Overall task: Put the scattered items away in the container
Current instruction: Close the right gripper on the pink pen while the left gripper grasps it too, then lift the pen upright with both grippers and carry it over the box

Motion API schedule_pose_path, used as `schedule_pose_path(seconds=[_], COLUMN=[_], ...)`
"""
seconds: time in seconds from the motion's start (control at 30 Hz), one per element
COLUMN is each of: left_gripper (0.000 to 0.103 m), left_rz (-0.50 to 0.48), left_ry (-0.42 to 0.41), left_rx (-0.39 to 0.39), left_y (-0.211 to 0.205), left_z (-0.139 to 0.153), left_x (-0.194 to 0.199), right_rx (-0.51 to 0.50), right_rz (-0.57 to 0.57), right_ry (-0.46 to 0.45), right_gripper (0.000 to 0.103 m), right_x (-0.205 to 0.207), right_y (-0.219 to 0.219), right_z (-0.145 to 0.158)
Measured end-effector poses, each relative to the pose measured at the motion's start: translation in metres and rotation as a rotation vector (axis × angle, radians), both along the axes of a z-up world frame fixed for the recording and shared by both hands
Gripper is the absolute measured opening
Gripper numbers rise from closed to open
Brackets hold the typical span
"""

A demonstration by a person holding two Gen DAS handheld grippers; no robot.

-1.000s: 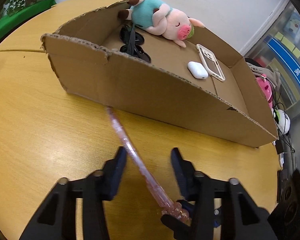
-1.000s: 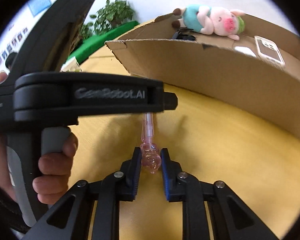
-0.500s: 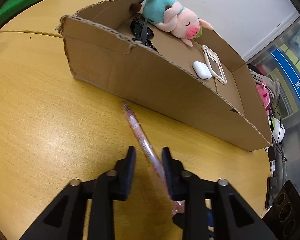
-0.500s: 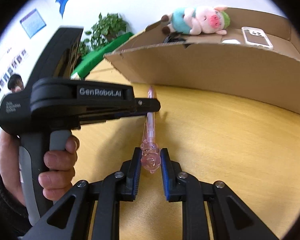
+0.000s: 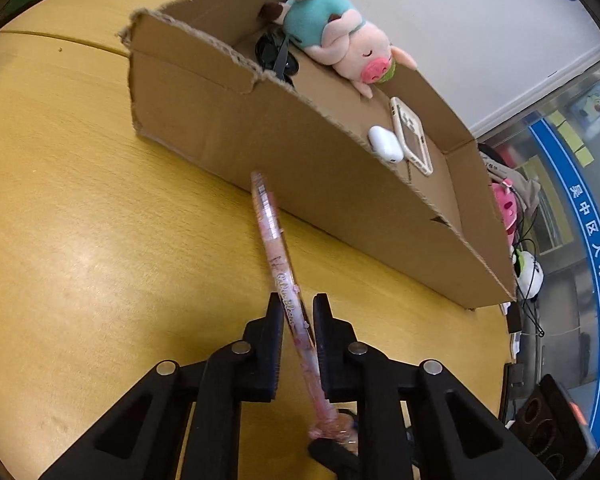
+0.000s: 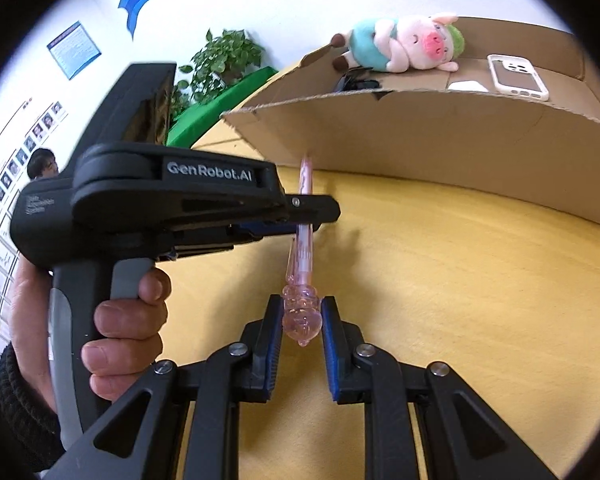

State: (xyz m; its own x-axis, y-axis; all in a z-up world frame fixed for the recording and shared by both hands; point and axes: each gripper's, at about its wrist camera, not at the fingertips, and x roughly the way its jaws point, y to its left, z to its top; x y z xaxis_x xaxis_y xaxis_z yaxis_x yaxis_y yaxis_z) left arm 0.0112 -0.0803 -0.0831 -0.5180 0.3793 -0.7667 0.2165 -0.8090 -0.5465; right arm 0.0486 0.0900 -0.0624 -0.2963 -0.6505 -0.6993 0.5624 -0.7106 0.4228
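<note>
A pink translucent pen (image 5: 268, 216) hangs above the yellow table, its tip toward the cardboard box (image 5: 260, 140). My left gripper (image 5: 298, 308) has the pen's barrel between its jaws, which are closing, with the pads against it. In the right wrist view the left gripper (image 6: 320, 216) crosses the pen (image 6: 302, 256) from the left. My right gripper (image 6: 301, 308) is shut on the pen's knobbly ornamental end. The box (image 6: 440, 140) holds a plush pig (image 5: 340, 44), black sunglasses (image 5: 276, 56), a white earbud case (image 5: 386, 144) and a phone (image 5: 412, 136).
A hand (image 6: 128, 320) in a dark sleeve holds the left gripper's handle. The box's near wall stands just beyond the pen's tip. Cables and small toys (image 5: 520, 248) crowd the table's right edge. A potted plant (image 6: 224, 60) stands behind the table.
The left jaws have come together around the pen's barrel. The pen has risen and swung more toward the box. The right gripper has kept its grip on the pen's end.
</note>
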Motion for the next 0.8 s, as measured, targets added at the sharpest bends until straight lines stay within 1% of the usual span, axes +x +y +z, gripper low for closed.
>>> schedule_pose_path(seconds=[0.07,0.17,0.27,0.33,0.47,0.57,0.73,0.8], left_gripper=[0.01,0.009,0.009,0.009,0.009,0.009,0.009,0.009], left_rz=[0.0,-0.014,-0.045,-0.064,-0.116,-0.184,-0.272,-0.297], left_ry=[0.016,0.042,0.077,0.102,0.167,0.235,0.341,0.372], left_rx=[0.006,-0.005,-0.044,-0.057,-0.063,-0.083,-0.107,-0.112], left_y=[0.0,0.003,0.014,0.02,0.038,0.06,0.094,0.104], left_z=[0.006,0.02,0.041,0.056,0.091,0.126,0.185,0.208], left_x=[0.006,0.013,0.012,0.007,-0.008,-0.026,-0.058,-0.071], right_rx=[0.016,0.011,0.003,-0.009,-0.026,-0.031,-0.036,-0.035], right_rz=[0.022,0.038,0.035,0.022,-0.021,-0.053,-0.102,-0.108], right_ry=[0.004,0.006,0.023,0.04,0.091,0.144,0.231,0.261], right_gripper=[0.018,0.018,0.018,0.018,0.018,0.018,0.018,0.018], right_x=[0.004,0.01,0.011,0.009,0.002,-0.006,-0.034,-0.05], right_y=[-0.005,-0.008,-0.006,-0.002,0.015,0.031,0.06,0.071], right_z=[-0.001,0.0,0.007,0.018,0.049,0.076,0.129,0.151])
